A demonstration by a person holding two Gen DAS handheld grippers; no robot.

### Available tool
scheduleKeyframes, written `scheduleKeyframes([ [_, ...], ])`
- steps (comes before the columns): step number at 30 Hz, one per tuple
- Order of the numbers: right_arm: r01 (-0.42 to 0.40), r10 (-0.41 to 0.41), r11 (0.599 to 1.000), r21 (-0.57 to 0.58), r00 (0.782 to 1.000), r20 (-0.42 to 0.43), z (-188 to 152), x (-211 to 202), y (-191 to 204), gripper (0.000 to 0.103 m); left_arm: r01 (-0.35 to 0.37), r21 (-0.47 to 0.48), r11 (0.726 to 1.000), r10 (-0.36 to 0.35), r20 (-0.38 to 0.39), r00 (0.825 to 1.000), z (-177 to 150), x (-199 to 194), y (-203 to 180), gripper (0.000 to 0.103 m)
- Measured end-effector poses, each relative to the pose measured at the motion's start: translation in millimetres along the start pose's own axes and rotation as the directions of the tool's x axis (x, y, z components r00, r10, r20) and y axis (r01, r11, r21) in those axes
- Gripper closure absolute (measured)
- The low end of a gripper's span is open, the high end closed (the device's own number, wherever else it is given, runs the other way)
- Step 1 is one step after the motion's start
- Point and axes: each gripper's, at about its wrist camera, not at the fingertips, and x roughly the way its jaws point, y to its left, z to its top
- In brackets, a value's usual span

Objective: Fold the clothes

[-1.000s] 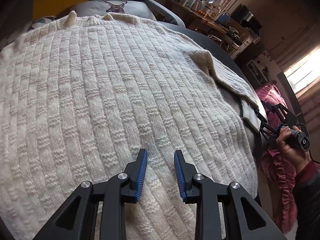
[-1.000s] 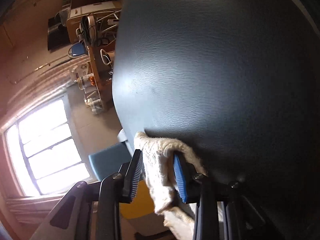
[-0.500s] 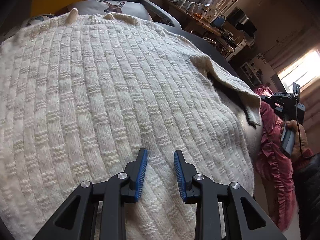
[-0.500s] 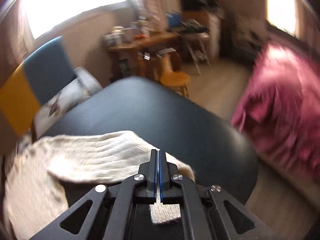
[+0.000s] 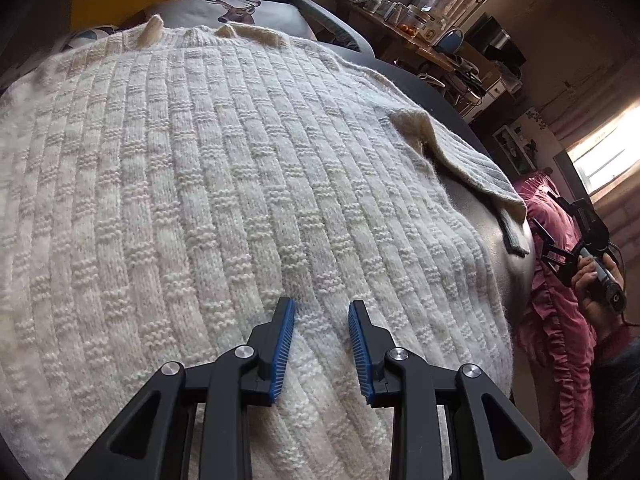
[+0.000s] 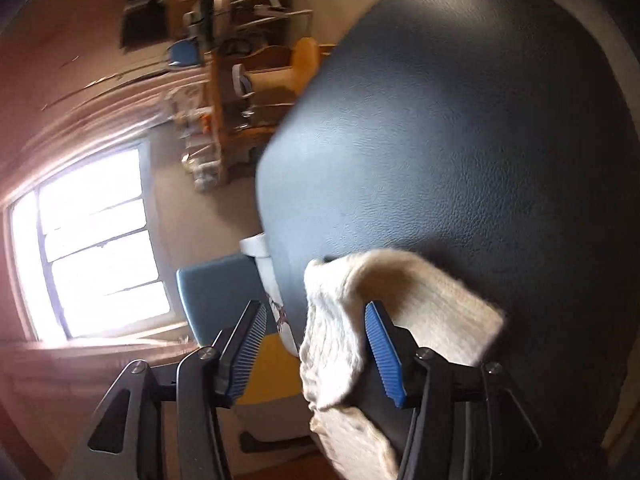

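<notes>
A cream knitted sweater (image 5: 224,184) lies spread flat over a dark table and fills the left wrist view. Its right sleeve (image 5: 460,152) is folded in over the body. My left gripper (image 5: 321,308) is open, its blue pads just above the sweater's lower part. My right gripper (image 6: 316,312) is open at the table's edge; the sleeve cuff (image 6: 340,320) lies between its open jaws, draped over the right finger (image 6: 380,340). The right gripper also shows in the left wrist view (image 5: 576,236), held by a hand beyond the table's right edge.
The dark leather-like table (image 6: 480,140) has a rounded edge. A pink ruffled bedspread (image 5: 556,320) is to the right. A deer-print cushion (image 5: 236,12) and a blue and yellow chair back (image 6: 216,292) are behind. A cluttered wooden desk (image 5: 420,36) stands further back.
My right gripper swung up shut and has come back to the sleeve cuff at the table's edge, now open wider. My left gripper has stayed over the sweater.
</notes>
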Motion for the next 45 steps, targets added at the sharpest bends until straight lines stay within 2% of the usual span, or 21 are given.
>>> scheduleKeyframes([
  [3, 0.043, -0.041, 0.994, 0.101, 0.999, -0.025, 5.6, 23.6, -10.6, 0.045, -0.001, -0.011, 1.000, 0.001, 0.009, 1.000, -0.9, -0.1, -0.9, 0.070],
  [5, 0.060, -0.060, 0.998, 0.022, 0.998, 0.035, 4.6, 23.4, -3.4, 0.050, 0.004, -0.012, 1.000, -0.003, 0.015, 1.000, -1.6, -0.7, -0.5, 0.070],
  [6, 0.124, -0.119, 0.990, -0.066, 0.990, 0.079, 2.4, 24.8, 7.5, 0.074, 0.010, -0.015, 1.000, -0.010, 0.015, 1.000, -1.7, -0.8, 0.5, 0.070],
  [7, 0.227, -0.208, 0.961, -0.160, 0.969, 0.131, -0.4, 27.7, 19.8, 0.096, 0.017, -0.017, 1.000, -0.016, 0.015, 1.000, -1.8, -0.9, 1.5, 0.070],
  [8, 0.285, -0.255, 0.936, -0.205, 0.953, 0.160, -1.8, 30.7, 25.1, 0.096, 0.023, -0.019, 1.000, -0.023, 0.016, 1.000, -1.9, -1.0, 2.5, 0.069],
  [10, 0.324, -0.280, 0.908, -0.267, 0.941, 0.188, -5.0, 34.7, 31.2, 0.096, 0.036, -0.024, 0.999, -0.036, 0.016, 0.999, -2.1, -1.2, 4.5, 0.069],
  [13, 0.369, -0.289, 0.819, -0.439, 0.927, 0.240, -21.1, 25.7, 55.3, 0.097, 0.057, -0.033, 0.998, -0.056, 0.018, 0.998, -2.3, -1.5, 7.6, 0.069],
  [14, 0.378, -0.277, 0.769, -0.516, 0.924, 0.264, -32.1, 19.6, 69.8, 0.097, 0.066, -0.043, 0.997, -0.065, 0.018, 0.998, -2.4, -1.6, 9.3, 0.069],
  [16, 0.409, -0.247, 0.625, -0.665, 0.912, 0.328, -59.0, 7.5, 100.6, 0.097, 0.084, -0.062, 0.995, -0.083, 0.020, 0.996, -2.5, -1.9, 12.8, 0.069],
  [18, 0.442, -0.213, 0.433, -0.786, 0.897, 0.387, -91.9, 3.5, 125.3, 0.097, 0.085, -0.064, 0.994, -0.084, 0.018, 0.996, -2.1, -1.9, 13.0, 0.069],
  [20, 0.476, -0.201, 0.196, -0.857, 0.875, 0.440, -128.3, 8.3, 133.9, 0.097, 0.075, -0.057, 0.996, -0.075, 0.013, 0.997, -1.5, -1.6, 11.4, 0.069],
  [21, 0.475, -0.236, 0.145, -0.868, 0.868, 0.436, -134.7, 14.3, 125.9, 0.097, 0.071, -0.054, 0.996, -0.070, 0.011, 0.997, -1.1, -1.4, 10.6, 0.069],
  [23, 0.482, -0.322, 0.141, -0.865, 0.848, 0.421, -130.6, 25.4, 102.5, 0.097, 0.061, -0.047, 0.997, -0.061, 0.006, 0.998, -0.5, -1.2, 9.1, 0.069],
  [26, 0.518, -0.385, 0.244, -0.820, 0.828, 0.408, -111.1, 17.5, 62.2, 0.097, 0.047, -0.036, 0.998, -0.047, 0.000, 0.999, 0.4, -0.7, 6.7, 0.069],
  [30, 0.503, -0.426, 0.430, -0.749, 0.845, 0.323, -79.0, -3.5, 20.8, 0.093, 0.029, -0.021, 0.999, -0.029, -0.009, 1.000, 1.7, -0.2, 3.5, 0.069],
  [32, 0.450, -0.409, 0.519, -0.727, 0.877, 0.251, -67.3, -16.4, 7.2, 0.083, 0.016, -0.013, 1.000, -0.017, -0.014, 1.000, 2.4, 0.4, 1.3, 0.069],
  [34, 0.433, -0.381, 0.554, -0.711, 0.891, 0.246, -60.7, -32.9, 6.0, 0.079, 0.003, -0.005, 1.000, -0.003, -0.019, 1.000, 3.1, 1.2, -1.2, 0.069],
  [38, 0.467, -0.356, 0.516, -0.718, 0.879, 0.317, -54.8, -61.4, 23.7, 0.076, -0.022, 0.007, 1.000, 0.022, -0.031, 0.999, 5.1, 3.0, -6.1, 0.068],
  [39, 0.473, -0.359, 0.492, -0.731, 0.875, 0.325, -56.3, -60.9, 30.8, 0.076, -0.027, 0.007, 1.000, 0.027, -0.034, 0.999, 5.9, 3.6, -7.1, 0.068],
  [43, 0.474, -0.388, 0.362, -0.803, 0.859, 0.333, -76.5, -16.2, 57.7, 0.076, -0.039, -0.001, 0.999, 0.039, -0.045, 0.998, 18.1, 2.0, -12.0, 0.068],
  [45, 0.476, -0.418, 0.284, -0.832, 0.843, 0.339, -88.1, 13.2, 65.2, 0.076, -0.041, -0.008, 0.999, 0.041, -0.045, 0.998, 27.2, 0.0, -14.6, 0.068],
])
